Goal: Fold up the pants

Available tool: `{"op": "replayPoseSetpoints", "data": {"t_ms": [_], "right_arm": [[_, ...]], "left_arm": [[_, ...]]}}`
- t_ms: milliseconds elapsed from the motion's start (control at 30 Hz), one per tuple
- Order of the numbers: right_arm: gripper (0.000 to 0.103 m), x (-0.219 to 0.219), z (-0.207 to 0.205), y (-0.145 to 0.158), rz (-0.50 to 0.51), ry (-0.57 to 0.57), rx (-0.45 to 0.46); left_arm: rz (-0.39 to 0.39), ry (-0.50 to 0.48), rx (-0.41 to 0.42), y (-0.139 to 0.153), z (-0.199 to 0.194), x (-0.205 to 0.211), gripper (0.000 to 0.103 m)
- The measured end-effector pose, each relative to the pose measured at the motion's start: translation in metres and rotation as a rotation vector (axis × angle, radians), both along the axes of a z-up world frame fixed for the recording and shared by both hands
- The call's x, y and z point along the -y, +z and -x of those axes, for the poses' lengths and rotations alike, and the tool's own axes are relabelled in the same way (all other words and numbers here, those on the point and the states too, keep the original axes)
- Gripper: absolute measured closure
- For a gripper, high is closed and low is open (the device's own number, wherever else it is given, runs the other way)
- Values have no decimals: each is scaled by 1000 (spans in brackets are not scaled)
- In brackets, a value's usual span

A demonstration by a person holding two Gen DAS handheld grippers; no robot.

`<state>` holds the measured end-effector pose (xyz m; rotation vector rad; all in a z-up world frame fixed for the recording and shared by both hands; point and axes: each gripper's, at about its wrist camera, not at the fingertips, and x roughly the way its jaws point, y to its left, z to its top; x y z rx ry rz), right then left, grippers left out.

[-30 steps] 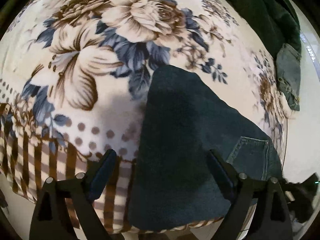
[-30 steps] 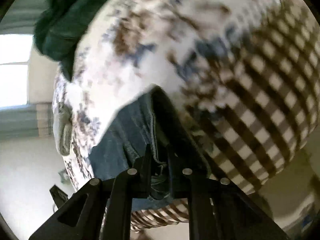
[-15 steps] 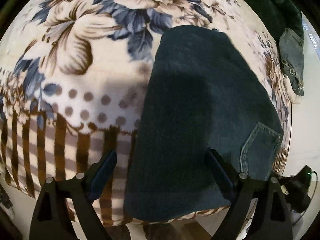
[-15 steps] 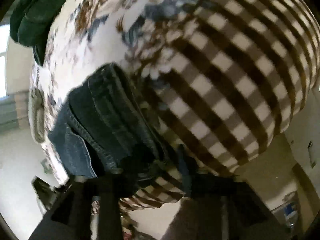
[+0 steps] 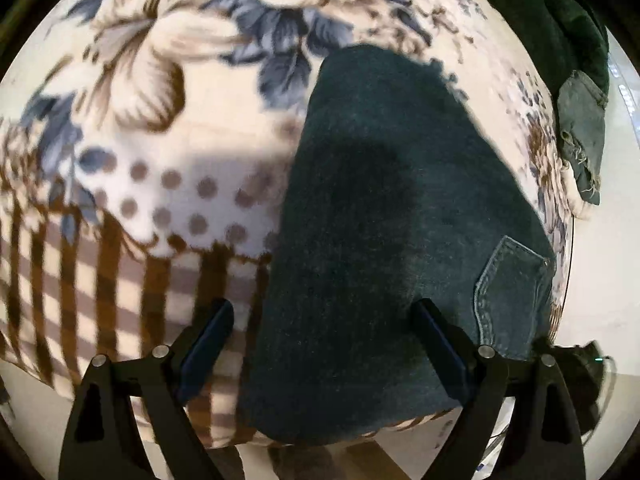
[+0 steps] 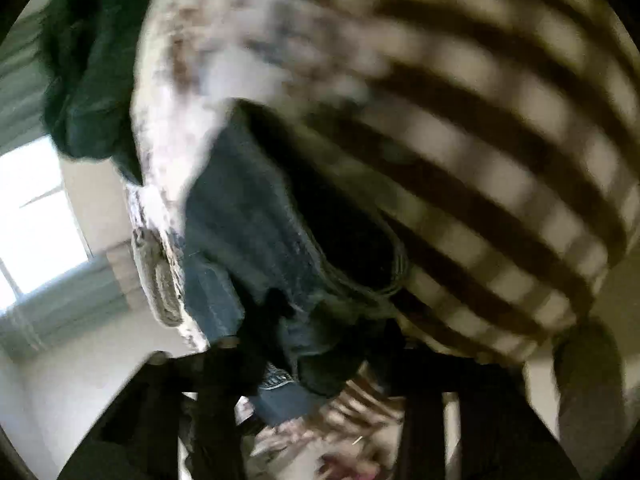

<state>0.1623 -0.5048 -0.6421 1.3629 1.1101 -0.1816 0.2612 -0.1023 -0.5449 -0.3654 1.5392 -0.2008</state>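
Dark blue denim pants (image 5: 384, 220) lie folded on a floral blanket (image 5: 168, 92), back pocket (image 5: 508, 292) at the lower right. My left gripper (image 5: 324, 340) is open and empty, hovering above the near edge of the pants, its jaws wide apart. In the blurred right wrist view the pants (image 6: 256, 224) bunch at the blanket's edge. My right gripper (image 6: 320, 360) sits at the waistband end; its fingers look spread apart, with denim lying loose between them.
A pile of dark green clothes (image 5: 552, 20) and a frayed denim piece (image 5: 580, 128) lie at the far right of the blanket. The blanket's striped border (image 5: 100, 292) hangs over the near edge. A bright window (image 6: 36, 216) shows at left.
My right gripper has gone from shut on the waistband to spread apart, and its view swings fast and blurs. My left gripper shifted slightly over the pants and stayed open.
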Motion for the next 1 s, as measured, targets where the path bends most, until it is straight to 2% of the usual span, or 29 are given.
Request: {"op": "replayPoseSetpoints", "data": {"t_ms": [67,100,167,267,300,333,367,467,533,567,600,633,667,700,733,800,900,933,1000], "right_arm": [[72,0,-8,14,97,55,-5],[72,-1,-11,12,119,82,-29],[72,-1,-12,1,125,130,-74],[71,1,-8,-9,108,127,-73],[71,4,-8,-10,106,126,-73],[71,7,-6,-11,100,120,-68],[71,10,-3,-11,98,119,-68],[71,11,-3,-18,93,113,-73],[70,10,-5,-18,88,120,-71],[63,11,-4,-18,80,132,-67],[58,5,-16,-21,58,135,-56],[42,6,-13,-23,20,145,-46],[31,8,-7,-25,-23,151,-26],[30,7,-3,-27,-52,150,-3],[30,6,0,-28,-76,152,18],[27,0,1,-35,-103,170,24],[26,-11,-11,-51,-205,133,102],[19,-16,-17,-54,-214,122,118],[16,-25,-32,-59,-167,132,107]], "left_arm": [[-1,7,24,6,-10,0,12],[9,16,35,7,-17,-1,12],[31,44,42,2,-37,-3,12],[90,132,57,-17,-76,-8,12],[120,148,62,-25,-88,-10,26],[139,167,78,-34,-101,-13,47],[137,178,83,-38,-106,-13,77],[247,251,59,-55,-113,-34,86],[325,311,36,-57,-111,-50,82],[372,328,23,-55,-108,-56,81],[390,323,7,-53,-103,-59,70],[386,298,-7,-48,-97,-60,63],[385,279,2,-42,-91,-61,48],[388,253,14,-36,-82,-59,32],[393,227,16,-32,-72,-56,26],[419,181,-7,-33,-51,-48,22],[427,131,-64,-53,-31,-28,22],[422,125,-64,-57,-29,-22,22],[393,118,-35,-58,-26,-15,21]]}}
